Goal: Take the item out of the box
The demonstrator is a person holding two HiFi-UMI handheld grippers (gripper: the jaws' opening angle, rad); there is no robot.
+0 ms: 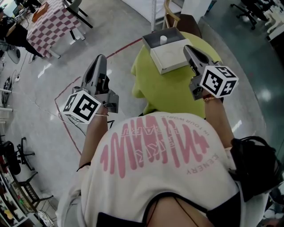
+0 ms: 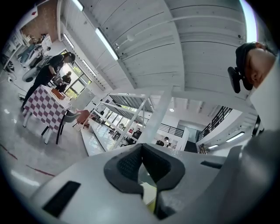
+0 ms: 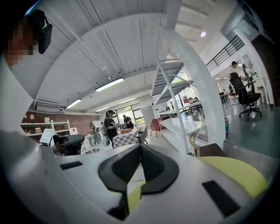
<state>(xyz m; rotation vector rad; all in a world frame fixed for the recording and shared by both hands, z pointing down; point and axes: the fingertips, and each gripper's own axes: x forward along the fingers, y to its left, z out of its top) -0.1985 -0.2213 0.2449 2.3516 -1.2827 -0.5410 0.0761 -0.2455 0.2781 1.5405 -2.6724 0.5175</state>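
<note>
A flat box (image 1: 170,56), white with a grey part (image 1: 153,41) at its far side, lies on a round table under a yellow-green cloth (image 1: 173,91). A small white cylinder (image 1: 163,39) stands on the grey part. My right gripper (image 1: 186,47) hovers at the box's right edge, jaws shut with nothing between them; its own view (image 3: 140,146) shows the pads meeting and the yellow table (image 3: 238,171) below. My left gripper (image 1: 101,56) is held over the floor, left of the table and apart from the box, pads together and empty (image 2: 141,146).
A checkered table (image 1: 49,23) with chairs stands at the far left. Red tape lines (image 1: 65,125) run across the grey floor. A wooden chair (image 1: 172,17) sits behind the round table and office chairs (image 1: 250,12) at the far right. A black bag (image 1: 257,165) hangs at the person's right hip.
</note>
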